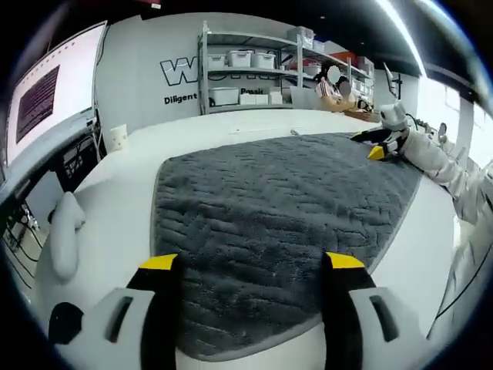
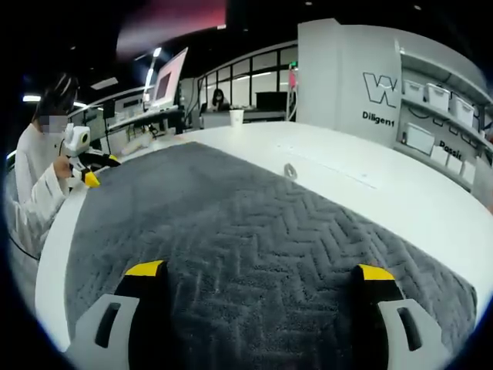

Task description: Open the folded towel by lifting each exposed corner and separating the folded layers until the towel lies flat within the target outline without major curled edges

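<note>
A dark grey towel (image 1: 269, 208) with a herringbone weave lies spread flat on the white table (image 1: 123, 193). My left gripper (image 1: 251, 262) hovers open over the towel's near edge, its yellow-tipped jaws wide apart with nothing between them. At the towel's far right edge the right gripper (image 1: 379, 146) shows, held by a person in a white sleeve (image 1: 439, 158). In the right gripper view the towel (image 2: 254, 223) stretches ahead, and my right gripper (image 2: 259, 270) stands open above it. The left gripper (image 2: 86, 173) is at the towel's far left edge.
Metal shelves with white bins (image 1: 239, 58) stand against the back wall. A large screen (image 1: 46, 100) is at the left. A white rounded object (image 1: 65, 231) and a paper cup (image 1: 118, 137) sit on the table. A small metal piece (image 2: 290, 171) lies beside the towel.
</note>
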The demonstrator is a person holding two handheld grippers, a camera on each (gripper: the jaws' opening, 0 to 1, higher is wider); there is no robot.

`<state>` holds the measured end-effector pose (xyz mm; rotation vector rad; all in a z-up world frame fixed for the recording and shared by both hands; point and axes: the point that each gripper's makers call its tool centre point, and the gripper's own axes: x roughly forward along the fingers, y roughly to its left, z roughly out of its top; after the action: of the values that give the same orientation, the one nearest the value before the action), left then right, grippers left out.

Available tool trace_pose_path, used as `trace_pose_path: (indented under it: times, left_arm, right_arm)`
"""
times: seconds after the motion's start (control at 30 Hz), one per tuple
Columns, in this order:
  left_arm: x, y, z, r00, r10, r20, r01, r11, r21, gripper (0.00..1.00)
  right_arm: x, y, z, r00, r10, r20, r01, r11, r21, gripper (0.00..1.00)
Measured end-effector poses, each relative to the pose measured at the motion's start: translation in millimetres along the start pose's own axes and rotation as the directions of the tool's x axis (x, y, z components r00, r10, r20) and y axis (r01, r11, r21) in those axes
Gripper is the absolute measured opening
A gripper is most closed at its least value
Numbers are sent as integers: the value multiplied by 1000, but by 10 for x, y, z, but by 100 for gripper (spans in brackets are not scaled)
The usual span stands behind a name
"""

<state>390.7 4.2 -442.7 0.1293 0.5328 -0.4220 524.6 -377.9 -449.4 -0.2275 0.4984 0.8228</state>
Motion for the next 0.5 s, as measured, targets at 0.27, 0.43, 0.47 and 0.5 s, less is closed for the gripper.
trace_pose_path:
  times: [0.27, 0.43, 0.47, 0.5]
  left_arm:
    - [-34, -1, -19, 1000, -1, 17, 1, 1000, -2, 73]
    - [-44, -14, -24, 1000, 2, 15, -2, 1000, 0, 73]
    - [-47, -17, -25, 1000, 1, 15, -1, 1000, 0, 73]
    - [-48, -17, -26, 1000, 0, 14, 0, 1000, 0, 73]
  right_arm:
    - [-4, 7, -2, 1000, 1, 1, -1, 1000, 0, 99]
    - [-3, 4, 0, 1000, 1, 2, -1, 1000, -1, 99]
    - [-3, 3, 0, 1000, 1, 2, -1, 1000, -1, 99]
    - [-2, 3, 0, 1000, 1, 2, -1, 1000, -1, 99]
